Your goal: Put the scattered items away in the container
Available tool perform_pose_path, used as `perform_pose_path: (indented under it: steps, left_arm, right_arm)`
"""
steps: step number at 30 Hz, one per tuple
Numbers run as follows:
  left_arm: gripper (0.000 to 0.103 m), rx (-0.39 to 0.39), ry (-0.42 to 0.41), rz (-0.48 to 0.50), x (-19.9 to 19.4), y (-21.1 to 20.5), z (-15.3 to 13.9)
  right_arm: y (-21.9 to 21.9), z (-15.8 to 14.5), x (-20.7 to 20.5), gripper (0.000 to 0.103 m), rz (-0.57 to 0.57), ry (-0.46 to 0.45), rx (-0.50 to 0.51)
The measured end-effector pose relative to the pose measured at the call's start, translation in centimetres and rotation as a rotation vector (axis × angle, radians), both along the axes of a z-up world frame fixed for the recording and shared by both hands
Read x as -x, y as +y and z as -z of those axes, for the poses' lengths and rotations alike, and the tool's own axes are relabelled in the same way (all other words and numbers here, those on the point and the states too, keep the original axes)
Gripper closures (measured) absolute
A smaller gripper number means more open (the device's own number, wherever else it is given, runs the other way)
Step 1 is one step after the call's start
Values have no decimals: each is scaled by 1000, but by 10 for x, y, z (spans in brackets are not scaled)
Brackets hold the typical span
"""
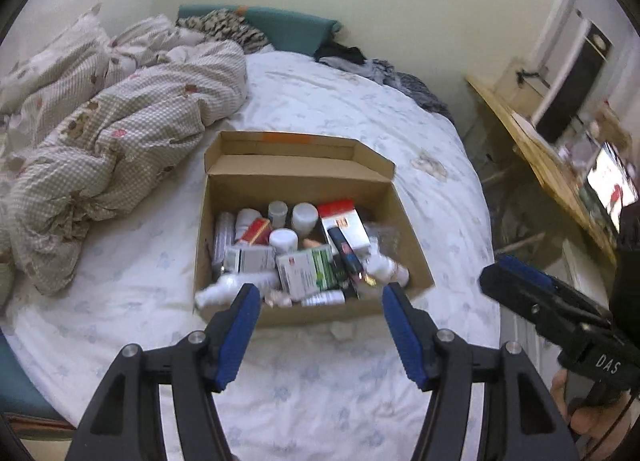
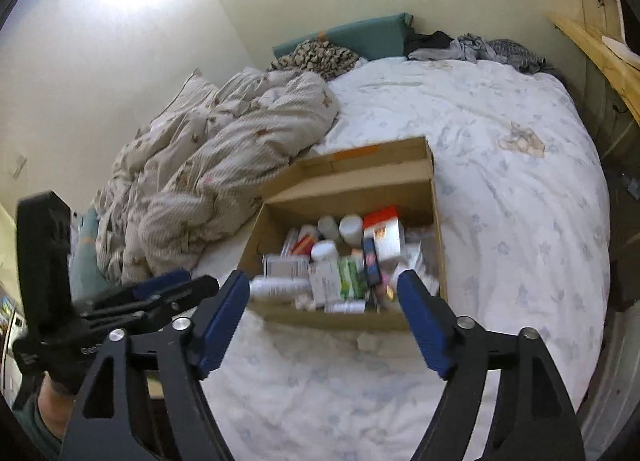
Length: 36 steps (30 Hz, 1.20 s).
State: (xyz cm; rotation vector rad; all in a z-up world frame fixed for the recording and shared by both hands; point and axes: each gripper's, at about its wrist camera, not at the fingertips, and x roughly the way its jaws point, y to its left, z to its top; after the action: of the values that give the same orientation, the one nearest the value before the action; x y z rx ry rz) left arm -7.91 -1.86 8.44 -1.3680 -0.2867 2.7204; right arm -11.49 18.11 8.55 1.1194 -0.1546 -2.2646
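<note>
A cardboard box (image 1: 408,229), lid flap raised, is set near the middle of a bed (image 1: 400,121) covered by a pale flowered sheet. Medicine packets and white bottles (image 1: 304,217) are piled inside it. A crumpled quilt (image 1: 120,129) lies beside the box, with a wooden desk (image 1: 552,165) along the cream wall. The left gripper (image 1: 316,297) and right gripper (image 2: 324,285) are seen released and empty above the sheet.
</note>
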Motion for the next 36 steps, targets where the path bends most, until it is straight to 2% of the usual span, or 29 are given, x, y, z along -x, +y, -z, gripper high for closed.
perform_pose_path:
  steps: [3,5,9,11,12,17,20,23,32,36]
  left_arm:
    - [36,100,3,23,-17,12,8]
    - [36,125,-7,28,-20,15,15]
    - [34,60,-25,-9,-18,9,34]
    - [31,91,-71,-23,-13,9,47]
    - [22,104,-96,-25,-11,8,54]
    - [20,131,-165,-32,-4,4,73]
    - [20,125,-144,-44,-4,1,67]
    - [20,200,-123,-83,-6,1,61]
    - [20,199,-77,-78,-8,1,49]
    - [20,211,-55,-79,-9,1,44]
  right_arm:
    - [1,15,-17,11,-30,-23,-36]
    - [0,24,-22,10,-33,-26,-68]
    - [-6,39,-21,4,-2,3,-129]
    - [-8,43,-18,4,6,2,-143]
    - [-9,46,-16,4,9,-5,-144]
    - [-13,57,-7,4,15,-66,-141]
    - [-18,64,-3,4,7,-104,-137]
    - [-20,65,-3,4,5,-110,-135]
    - [-23,56,-17,4,-13,-55,-168]
    - [-21,57,-16,4,-8,-65,-153]
